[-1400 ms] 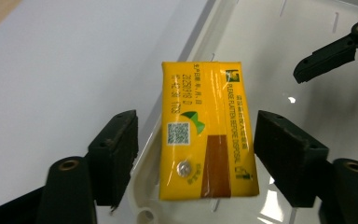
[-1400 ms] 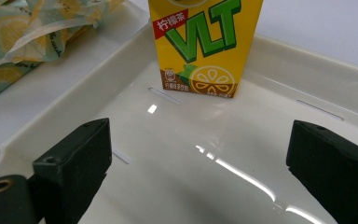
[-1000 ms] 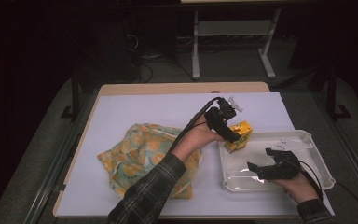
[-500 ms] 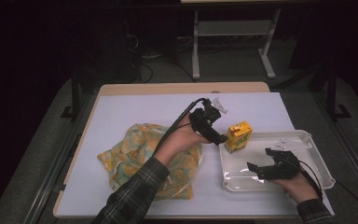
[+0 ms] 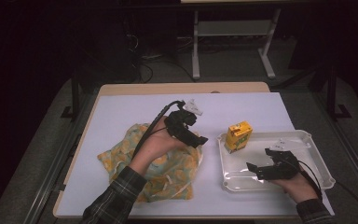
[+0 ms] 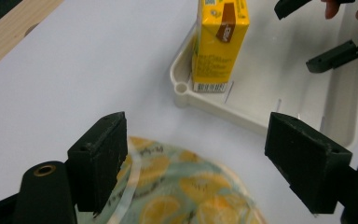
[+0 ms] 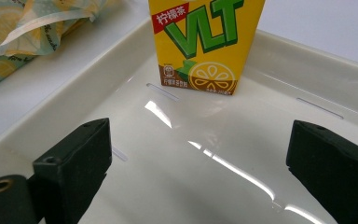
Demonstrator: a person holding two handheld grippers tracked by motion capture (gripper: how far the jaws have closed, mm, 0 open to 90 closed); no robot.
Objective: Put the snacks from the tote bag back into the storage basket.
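Juice box, yellow, stands up in a corner of the white tray, well ahead of the left gripper, whose jaws are wide apart and hold nothing. Below that gripper lies a lemon-print bag. The right gripper sits over the tray, jaws wide too, box straight ahead.

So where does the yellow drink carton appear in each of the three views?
High view: the yellow drink carton stands upright in the near-left corner region of the white tray, right of centre.
Left gripper view: top centre, at the tray's corner.
Right gripper view: top centre, label facing the camera.
Shared landmark: the lemon-print cloth, left of the tray.
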